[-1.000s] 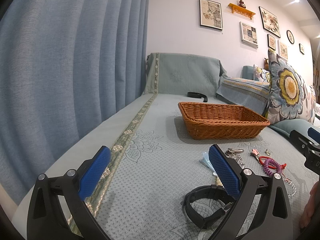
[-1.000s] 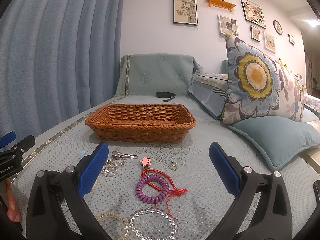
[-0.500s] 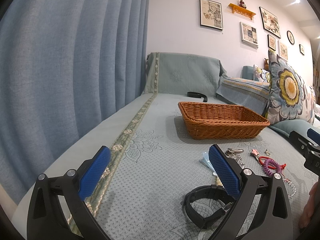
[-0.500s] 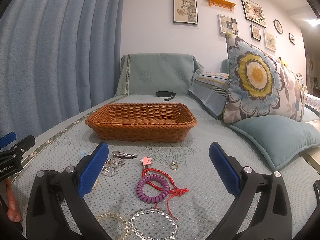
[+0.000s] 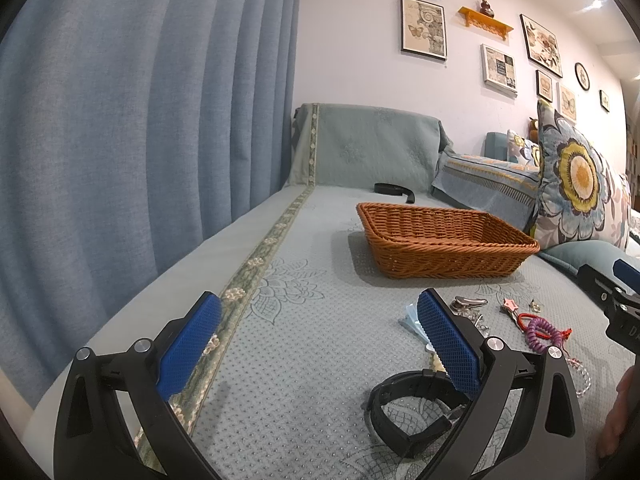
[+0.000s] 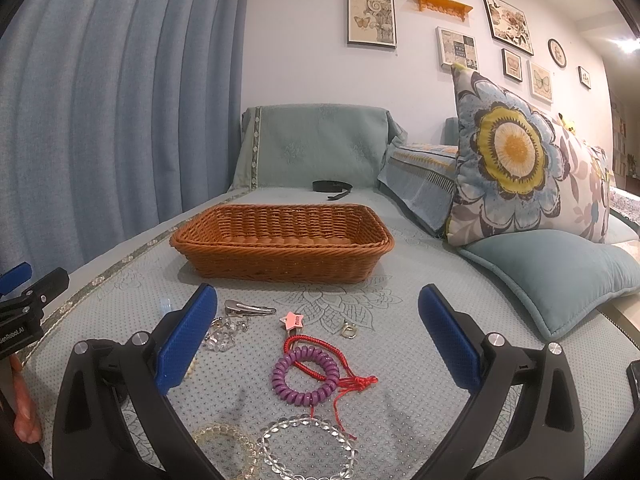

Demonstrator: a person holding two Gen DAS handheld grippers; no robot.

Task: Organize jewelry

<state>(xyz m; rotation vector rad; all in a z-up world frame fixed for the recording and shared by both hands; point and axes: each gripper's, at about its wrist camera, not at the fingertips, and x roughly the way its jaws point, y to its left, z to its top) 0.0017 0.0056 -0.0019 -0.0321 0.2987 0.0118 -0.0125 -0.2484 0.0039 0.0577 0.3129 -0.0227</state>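
Observation:
A brown wicker basket [image 6: 282,240] stands on the sofa cover, also in the left wrist view [image 5: 444,240]. Jewelry lies in front of it: a purple coil bracelet [image 6: 306,376] with red cord, a clear bead bracelet [image 6: 308,448], a yellowish bead bracelet [image 6: 228,444], a silver hair clip [image 6: 248,307], a pink star charm [image 6: 294,320], a small ring [image 6: 349,330]. A black watch [image 5: 408,408] lies beside the left gripper's right finger. My left gripper [image 5: 320,344] is open and empty. My right gripper [image 6: 316,336] is open and empty above the bracelets.
A blue curtain [image 5: 140,120] hangs on the left. A floral pillow [image 6: 520,160] and a teal cushion [image 6: 560,272] sit on the right. A black strap [image 6: 332,186] lies behind the basket. The other gripper shows at the left edge [image 6: 24,304].

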